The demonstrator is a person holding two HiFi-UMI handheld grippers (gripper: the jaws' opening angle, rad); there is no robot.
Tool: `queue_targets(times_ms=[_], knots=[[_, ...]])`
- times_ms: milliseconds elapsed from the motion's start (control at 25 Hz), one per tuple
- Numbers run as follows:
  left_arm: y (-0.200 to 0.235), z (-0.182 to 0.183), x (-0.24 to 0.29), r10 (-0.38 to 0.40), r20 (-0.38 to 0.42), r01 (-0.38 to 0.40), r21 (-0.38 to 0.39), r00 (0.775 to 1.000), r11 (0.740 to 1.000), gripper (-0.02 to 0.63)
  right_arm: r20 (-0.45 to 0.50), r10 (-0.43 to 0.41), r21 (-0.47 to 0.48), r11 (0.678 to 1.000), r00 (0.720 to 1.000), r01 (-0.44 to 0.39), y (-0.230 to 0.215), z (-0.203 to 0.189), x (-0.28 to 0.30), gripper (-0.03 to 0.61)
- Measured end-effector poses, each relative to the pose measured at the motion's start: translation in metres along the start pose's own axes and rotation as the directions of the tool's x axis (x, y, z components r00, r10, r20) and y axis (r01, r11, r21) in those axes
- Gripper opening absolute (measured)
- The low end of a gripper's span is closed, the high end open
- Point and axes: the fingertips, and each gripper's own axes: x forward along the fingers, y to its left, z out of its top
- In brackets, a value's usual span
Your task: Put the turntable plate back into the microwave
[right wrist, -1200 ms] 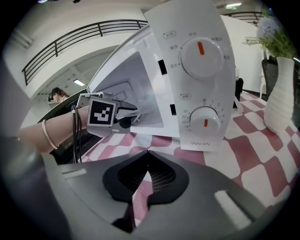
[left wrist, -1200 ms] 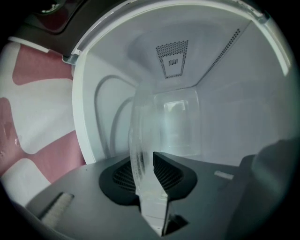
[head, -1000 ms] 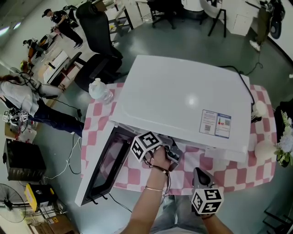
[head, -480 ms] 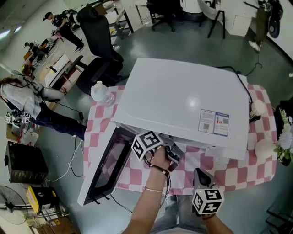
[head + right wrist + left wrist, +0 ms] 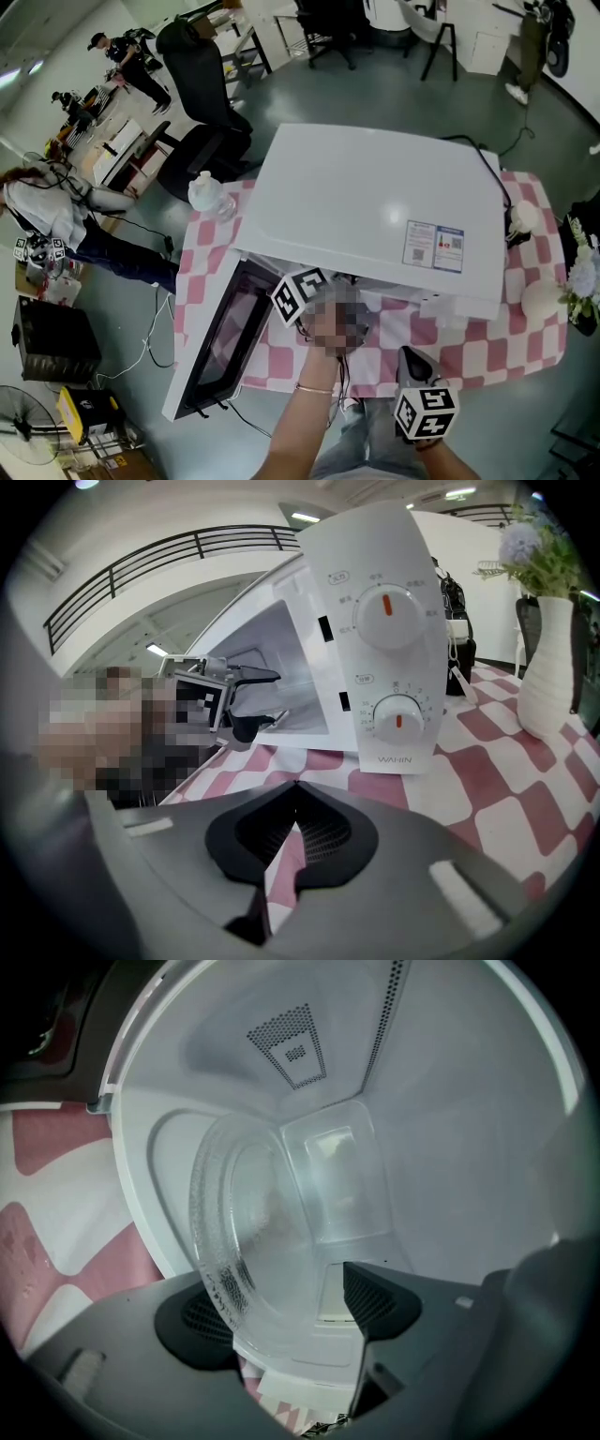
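Observation:
The clear glass turntable plate (image 5: 272,1232) lies inside the white microwave (image 5: 375,206), on the cavity floor. My left gripper (image 5: 286,1307) reaches into the cavity mouth with its jaws opening. The plate's near rim sits between the pads, close to the left pad (image 5: 202,1321) and apart from the right one. In the head view only its marker cube (image 5: 298,295) shows, under the microwave's front edge. My right gripper (image 5: 295,832) is shut on nothing and hangs in front of the control panel (image 5: 384,621); its cube (image 5: 424,412) is at the bottom.
The microwave door (image 5: 220,337) hangs open to the left over the checkered cloth (image 5: 487,347). A water bottle (image 5: 208,192) stands at the table's back left. A white vase (image 5: 548,658) with flowers stands to the right of the microwave. An office chair (image 5: 202,84) and people are beyond.
The head view has drifted a little. Both grippers keep their places at the microwave's front; no other movement shows.

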Motion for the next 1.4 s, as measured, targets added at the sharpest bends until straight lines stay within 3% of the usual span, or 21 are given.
queue_targets(times_ms=[280, 1400], knots=[[0.002, -0.008, -0.005, 0.052, -0.056, -0.047, 0.089, 0.997, 0.995, 0.354, -0.001, -0.002, 0.0, 1.0, 1.0, 0.002, 0.003, -0.004, -0.005, 0.009], [0.019, -0.018, -0.029, 0.066, -0.059, -0.063, 0.059, 0.996, 0.996, 0.356, 0.0, 0.0, -0.011, 1.0, 1.0, 0.0, 0.02, -0.017, -0.016, 0.009]])
